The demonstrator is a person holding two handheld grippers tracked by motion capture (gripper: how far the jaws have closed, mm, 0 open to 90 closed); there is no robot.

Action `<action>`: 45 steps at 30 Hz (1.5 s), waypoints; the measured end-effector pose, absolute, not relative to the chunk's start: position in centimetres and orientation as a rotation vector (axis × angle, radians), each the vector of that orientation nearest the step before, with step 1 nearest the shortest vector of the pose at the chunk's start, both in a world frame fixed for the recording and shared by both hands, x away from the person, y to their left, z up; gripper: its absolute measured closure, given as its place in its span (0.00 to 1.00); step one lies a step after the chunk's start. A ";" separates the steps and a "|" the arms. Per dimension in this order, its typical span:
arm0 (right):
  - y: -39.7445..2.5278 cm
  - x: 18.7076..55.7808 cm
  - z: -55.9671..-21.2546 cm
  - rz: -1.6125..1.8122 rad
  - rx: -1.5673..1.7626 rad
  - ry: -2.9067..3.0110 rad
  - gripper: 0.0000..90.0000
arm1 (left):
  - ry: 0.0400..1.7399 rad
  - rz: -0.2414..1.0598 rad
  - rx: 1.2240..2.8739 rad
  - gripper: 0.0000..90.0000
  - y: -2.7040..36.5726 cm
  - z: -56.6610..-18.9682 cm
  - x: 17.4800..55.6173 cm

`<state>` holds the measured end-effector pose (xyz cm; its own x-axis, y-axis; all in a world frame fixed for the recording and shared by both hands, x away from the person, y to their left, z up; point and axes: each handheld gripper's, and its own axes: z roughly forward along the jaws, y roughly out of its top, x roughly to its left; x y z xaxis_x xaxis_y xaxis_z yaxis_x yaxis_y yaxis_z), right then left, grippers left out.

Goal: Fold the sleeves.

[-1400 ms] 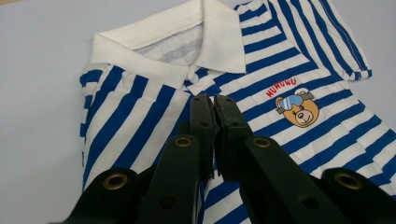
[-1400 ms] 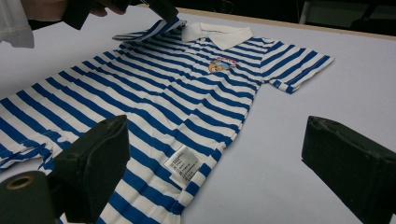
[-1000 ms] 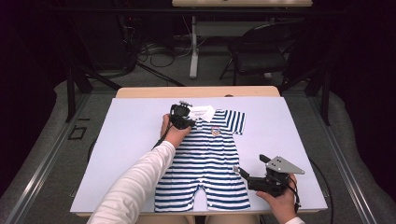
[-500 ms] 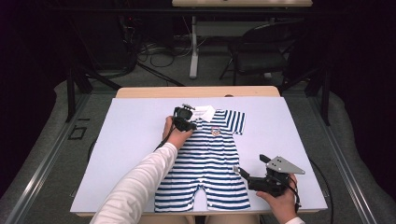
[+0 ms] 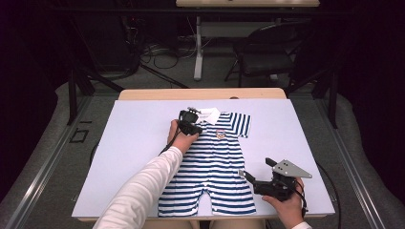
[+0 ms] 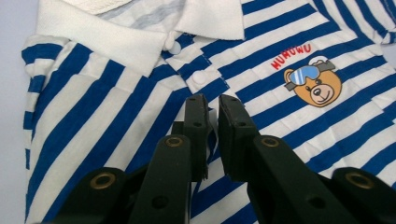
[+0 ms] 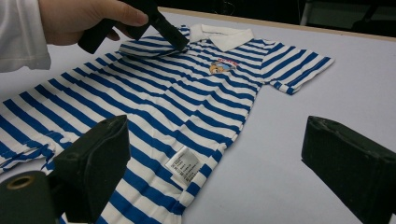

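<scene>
A blue-and-white striped baby romper (image 5: pixel 213 162) lies flat on the white table mat (image 5: pixel 133 143), front up, its white collar (image 5: pixel 208 115) at the far end and its legs at the near edge. A bear patch (image 6: pixel 313 84) with goggles sits on the chest under red lettering, to one side of the white snap buttons (image 6: pixel 200 77) of the placket. A white care label (image 7: pixel 183 164) is sewn at the side seam low on the romper.

The left gripper (image 5: pixel 190 125) rests on the romper's chest just below the collar; its jaws are drawn narrow, with a fold of striped cloth pinched between them. The right gripper (image 5: pixel 250 177) hovers just beside the romper's lower right hem, jaws spread wide and holding nothing, above the mat.
</scene>
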<state>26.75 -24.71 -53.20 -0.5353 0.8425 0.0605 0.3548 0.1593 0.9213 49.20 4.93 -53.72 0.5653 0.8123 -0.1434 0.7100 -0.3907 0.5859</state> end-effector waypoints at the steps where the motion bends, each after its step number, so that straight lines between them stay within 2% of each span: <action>1: -24.7 26.8 -53.2 1.360 1.133 1.968 0.09 | 1.210 0.221 2.190 0.90 4.9 -53.7 49.2; 7: -24.7 26.8 -53.2 1.357 1.132 1.970 0.09 | 1.189 0.228 2.176 0.85 5.0 -53.2 49.0; 20: -24.5 26.8 -53.3 1.355 1.135 1.976 0.09 | 1.164 0.224 2.079 0.57 5.9 -52.2 49.0; 30: -24.5 26.9 -53.4 1.350 1.133 1.978 0.09 | 1.151 0.299 2.020 0.50 7.9 -50.4 49.1; 45: -24.5 26.9 -53.3 1.345 1.134 1.983 0.09 | 1.165 0.351 1.964 0.48 10.2 -48.4 49.1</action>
<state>26.87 -24.47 -53.34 -0.5377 0.8412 0.0564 0.3636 0.1710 0.9157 49.09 10.21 -48.41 0.5355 0.8299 -0.1564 0.6052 -0.2479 0.7565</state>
